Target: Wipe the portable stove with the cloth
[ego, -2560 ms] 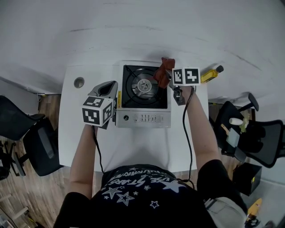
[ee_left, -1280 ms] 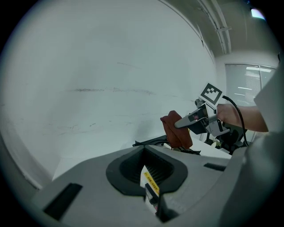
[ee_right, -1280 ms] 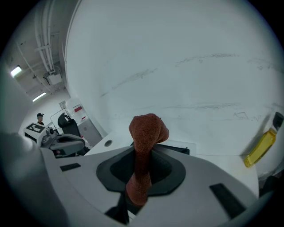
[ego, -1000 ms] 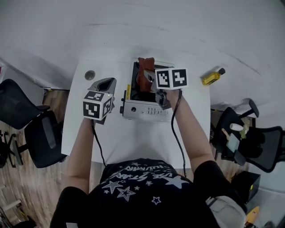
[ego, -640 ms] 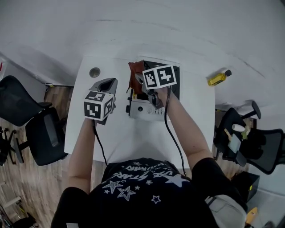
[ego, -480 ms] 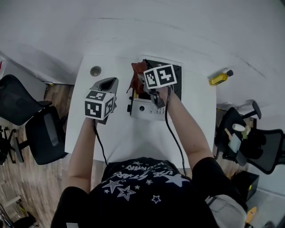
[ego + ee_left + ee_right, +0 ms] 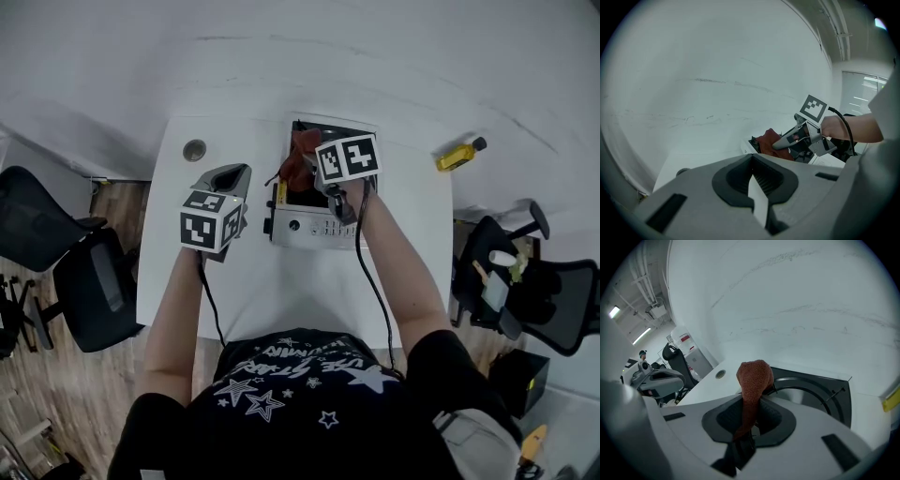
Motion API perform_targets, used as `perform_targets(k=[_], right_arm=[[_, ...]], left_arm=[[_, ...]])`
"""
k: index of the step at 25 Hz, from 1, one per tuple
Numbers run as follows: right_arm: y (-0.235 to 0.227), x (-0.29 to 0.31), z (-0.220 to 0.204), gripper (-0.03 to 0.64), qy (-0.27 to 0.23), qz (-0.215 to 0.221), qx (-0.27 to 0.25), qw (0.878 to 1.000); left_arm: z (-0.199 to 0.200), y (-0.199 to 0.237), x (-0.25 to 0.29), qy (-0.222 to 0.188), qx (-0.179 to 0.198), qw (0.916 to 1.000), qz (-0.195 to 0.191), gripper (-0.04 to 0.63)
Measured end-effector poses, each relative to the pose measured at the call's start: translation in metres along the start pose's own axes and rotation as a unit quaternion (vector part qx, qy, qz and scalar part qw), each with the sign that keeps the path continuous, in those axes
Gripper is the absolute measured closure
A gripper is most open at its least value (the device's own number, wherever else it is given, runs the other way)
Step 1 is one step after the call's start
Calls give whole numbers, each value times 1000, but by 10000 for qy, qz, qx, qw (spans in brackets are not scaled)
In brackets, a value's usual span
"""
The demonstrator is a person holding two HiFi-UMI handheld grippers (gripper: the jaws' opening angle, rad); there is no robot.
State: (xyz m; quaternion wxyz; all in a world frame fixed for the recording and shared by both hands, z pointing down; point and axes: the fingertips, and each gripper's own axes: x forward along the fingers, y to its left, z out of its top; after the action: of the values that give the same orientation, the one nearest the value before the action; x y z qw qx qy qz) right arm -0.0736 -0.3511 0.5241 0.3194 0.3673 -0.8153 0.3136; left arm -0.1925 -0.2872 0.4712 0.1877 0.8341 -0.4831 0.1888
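The portable stove [image 7: 319, 214], black on top with a silver front panel, stands at the back of the white table [image 7: 281, 291]. A rust-red cloth [image 7: 299, 161] hangs over the stove's back-left part. My right gripper [image 7: 311, 169] is shut on the cloth, which bulges up between its jaws as a red wad [image 7: 753, 373] in front of the burner ring [image 7: 811, 390]. My left gripper [image 7: 228, 178] hovers over the table left of the stove, jaws together and nothing in them. In the left gripper view, the cloth [image 7: 769, 141] and the right gripper [image 7: 780, 144] lie just ahead.
A yellow bottle [image 7: 457, 155] lies at the table's back right. A round cable hole [image 7: 194, 149] sits at the back-left corner. Office chairs stand on the floor to the left [image 7: 56, 272] and right [image 7: 534, 300]. A white wall runs behind the table.
My right gripper has carried the cloth across the stove top from its back-right corner to its left side. The left gripper has stayed put beside the stove.
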Motion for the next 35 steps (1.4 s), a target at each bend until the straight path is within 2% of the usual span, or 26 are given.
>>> perform_targets(k=[10,35], right_arm=[[-17,-21,-7,557,-164,17,148,9998],[-93,-78,-37,557,-214,-360,361,9985]], left_arm=[[4,-24,2,41,116,9999,-49,589],[15,-84,24,69,194,9997,-130,589]])
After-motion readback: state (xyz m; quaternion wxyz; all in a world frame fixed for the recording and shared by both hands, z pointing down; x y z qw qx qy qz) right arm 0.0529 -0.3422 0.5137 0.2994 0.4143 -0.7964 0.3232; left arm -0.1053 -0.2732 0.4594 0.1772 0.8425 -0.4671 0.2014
